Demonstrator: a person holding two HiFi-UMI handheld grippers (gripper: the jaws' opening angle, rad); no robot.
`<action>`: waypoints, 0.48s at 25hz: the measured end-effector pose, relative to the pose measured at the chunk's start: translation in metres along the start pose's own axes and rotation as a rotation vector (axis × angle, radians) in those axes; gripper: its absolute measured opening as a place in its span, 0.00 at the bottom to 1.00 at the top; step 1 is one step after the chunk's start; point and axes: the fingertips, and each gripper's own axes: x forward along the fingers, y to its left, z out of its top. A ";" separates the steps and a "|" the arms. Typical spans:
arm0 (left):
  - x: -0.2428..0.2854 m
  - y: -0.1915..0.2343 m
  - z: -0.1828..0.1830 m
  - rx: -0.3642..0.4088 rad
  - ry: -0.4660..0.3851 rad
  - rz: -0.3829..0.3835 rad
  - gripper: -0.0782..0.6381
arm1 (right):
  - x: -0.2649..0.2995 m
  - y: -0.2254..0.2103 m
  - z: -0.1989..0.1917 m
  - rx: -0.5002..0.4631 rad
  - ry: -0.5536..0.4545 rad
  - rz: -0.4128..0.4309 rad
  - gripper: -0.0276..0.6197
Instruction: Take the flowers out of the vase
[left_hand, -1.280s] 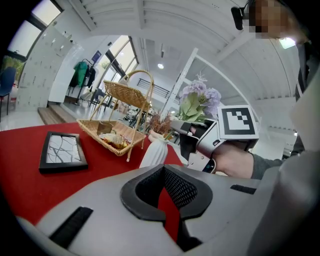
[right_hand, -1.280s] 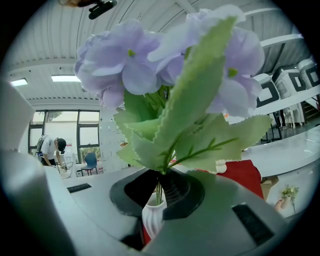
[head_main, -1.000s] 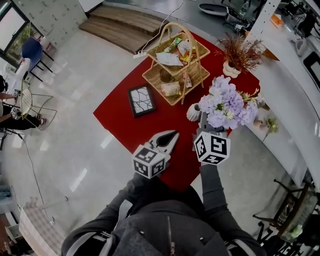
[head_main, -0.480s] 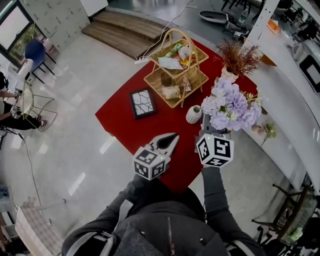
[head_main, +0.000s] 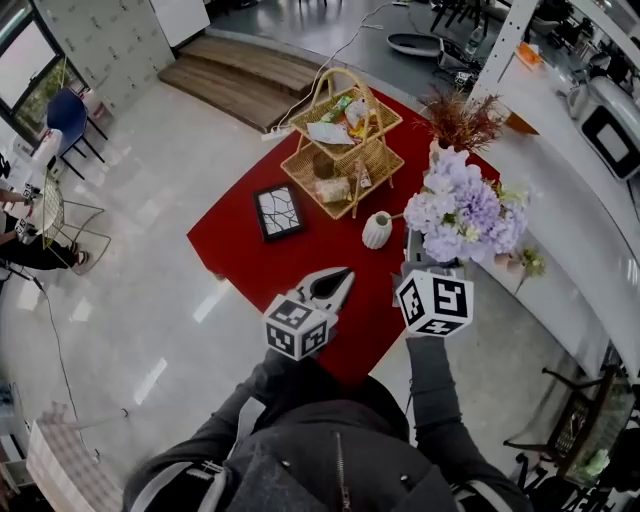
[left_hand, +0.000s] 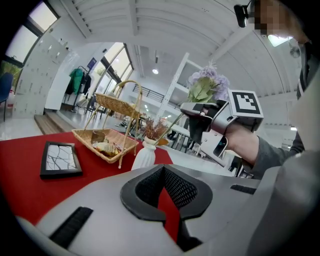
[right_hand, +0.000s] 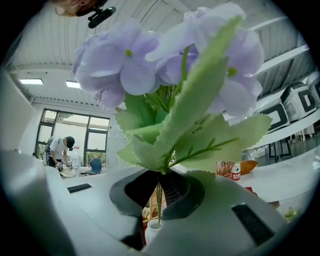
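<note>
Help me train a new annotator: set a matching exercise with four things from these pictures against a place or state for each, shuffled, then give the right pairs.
Things:
1. purple flowers
2. white vase
3. picture frame
4. wicker stand

Places or states:
A. lying flat on the red cloth
B. gripped in the right tool
C. holding packets on two tiers
D. upright, with a green stem reaching toward its mouth

Pairs: 1-B, 2-D, 3-A, 4-C
</note>
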 end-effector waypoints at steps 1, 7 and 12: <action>0.000 -0.002 0.000 0.003 -0.002 -0.003 0.12 | -0.003 -0.001 0.003 0.000 -0.003 0.002 0.08; -0.003 -0.010 -0.001 0.008 -0.008 -0.007 0.12 | -0.020 0.002 0.010 -0.003 0.021 0.032 0.08; -0.007 -0.017 -0.006 0.009 -0.004 -0.013 0.12 | -0.037 0.008 0.001 -0.007 0.058 0.047 0.08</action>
